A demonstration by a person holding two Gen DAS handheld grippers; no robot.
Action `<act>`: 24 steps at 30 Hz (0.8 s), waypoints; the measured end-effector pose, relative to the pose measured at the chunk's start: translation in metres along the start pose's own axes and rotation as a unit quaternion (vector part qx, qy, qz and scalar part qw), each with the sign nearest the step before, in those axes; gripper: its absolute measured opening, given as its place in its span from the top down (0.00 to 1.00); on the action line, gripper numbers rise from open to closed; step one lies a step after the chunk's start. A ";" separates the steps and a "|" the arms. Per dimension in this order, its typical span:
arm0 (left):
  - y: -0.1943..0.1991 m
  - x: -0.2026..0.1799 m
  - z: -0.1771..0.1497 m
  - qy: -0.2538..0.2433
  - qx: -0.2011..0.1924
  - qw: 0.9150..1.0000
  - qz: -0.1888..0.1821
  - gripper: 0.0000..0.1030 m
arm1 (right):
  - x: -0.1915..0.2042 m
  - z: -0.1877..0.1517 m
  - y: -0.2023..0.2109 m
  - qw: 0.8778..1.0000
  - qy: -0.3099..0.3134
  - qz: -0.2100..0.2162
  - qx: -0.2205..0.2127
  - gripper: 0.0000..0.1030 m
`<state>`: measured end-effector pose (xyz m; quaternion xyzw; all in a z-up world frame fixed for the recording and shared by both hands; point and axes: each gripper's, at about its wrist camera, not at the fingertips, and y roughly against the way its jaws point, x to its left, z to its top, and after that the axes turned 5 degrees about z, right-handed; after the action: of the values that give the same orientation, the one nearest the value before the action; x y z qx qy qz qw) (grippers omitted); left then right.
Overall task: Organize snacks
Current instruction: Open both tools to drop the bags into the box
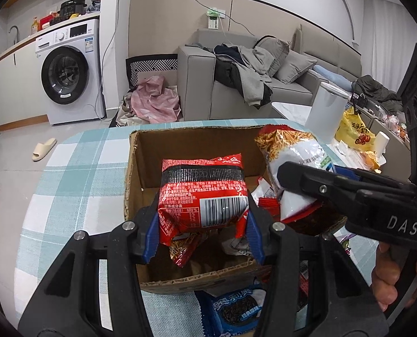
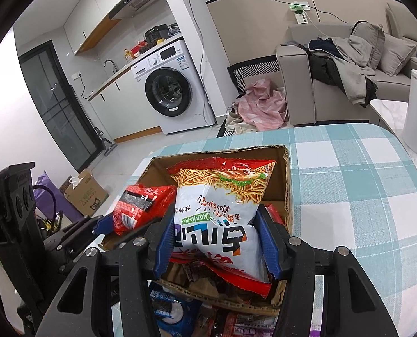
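Observation:
My left gripper (image 1: 203, 224) is shut on a red snack packet (image 1: 203, 193) and holds it above an open cardboard box (image 1: 163, 140) on the checked table. My right gripper (image 2: 217, 241) is shut on a white and red noodle snack bag (image 2: 217, 205) and holds it over the same box (image 2: 288, 174). The right gripper (image 1: 306, 185) also shows in the left wrist view with the noodle bag (image 1: 290, 151). The red packet (image 2: 141, 205) and the left gripper (image 2: 102, 224) show in the right wrist view. Several small packets lie in the box bottom.
A blue cookie packet (image 1: 236, 309) and other packets lie on the table in front of the box. A white cylinder (image 1: 326, 106) and a yellow bag (image 1: 354, 132) stand at the far right. The blue-checked tablecloth (image 2: 362, 196) spreads to the right.

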<state>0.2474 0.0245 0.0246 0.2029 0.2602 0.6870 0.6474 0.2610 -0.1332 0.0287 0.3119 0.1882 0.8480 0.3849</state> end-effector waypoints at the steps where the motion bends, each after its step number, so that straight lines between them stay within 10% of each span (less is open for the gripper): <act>1: -0.002 0.000 -0.001 -0.001 0.002 1.000 0.000 0.53 | 0.000 0.000 -0.002 1.000 0.000 -0.002 0.001 0.47; 9: -0.003 -0.002 -0.002 -0.008 0.007 1.000 -0.002 0.52 | -0.002 0.000 0.005 1.000 0.015 -0.009 -0.017 0.32; 24: 0.050 0.002 -0.015 0.001 0.004 1.000 0.000 0.01 | -0.005 -0.019 0.057 0.999 0.028 -0.009 -0.026 0.00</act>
<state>0.1983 0.0241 0.0439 0.2048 0.2630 0.6862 0.6466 0.2205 -0.1752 0.0449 0.2762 0.1795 0.8575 0.3953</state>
